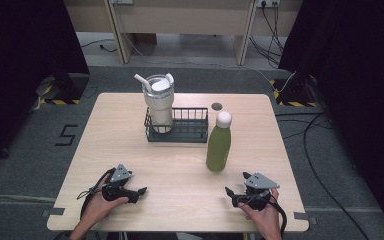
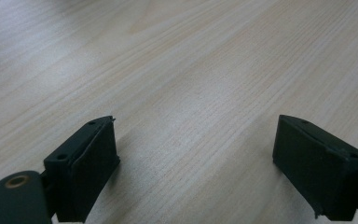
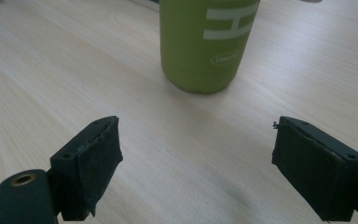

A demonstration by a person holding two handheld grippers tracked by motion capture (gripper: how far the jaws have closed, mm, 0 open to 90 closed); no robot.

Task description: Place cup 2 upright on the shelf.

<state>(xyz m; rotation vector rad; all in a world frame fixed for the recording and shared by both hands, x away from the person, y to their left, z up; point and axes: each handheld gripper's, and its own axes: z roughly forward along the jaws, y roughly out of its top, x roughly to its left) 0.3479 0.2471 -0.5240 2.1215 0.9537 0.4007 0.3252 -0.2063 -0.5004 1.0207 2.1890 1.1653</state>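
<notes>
A green bottle (image 1: 218,147) with a white cap stands upright on the wooden table (image 1: 130,150), in front of the right end of a black wire basket (image 1: 190,131). A cream tumbler (image 1: 159,102) with a lid and straw stands in the basket's left end. My left gripper (image 1: 139,192) rests near the table's front left, open, with bare wood between its jaws (image 2: 196,135). At the front right my right gripper (image 1: 229,193) is open too. Its own view has the green bottle (image 3: 203,42) just beyond the open gripper (image 3: 196,135), apart from both jaws.
A small dark round disc (image 1: 217,106) sits in the tabletop behind the basket. Cables (image 1: 320,175) run over the grey floor to the right of the table. A desk frame (image 1: 180,25) stands beyond the far edge, with dark curtains at both sides.
</notes>
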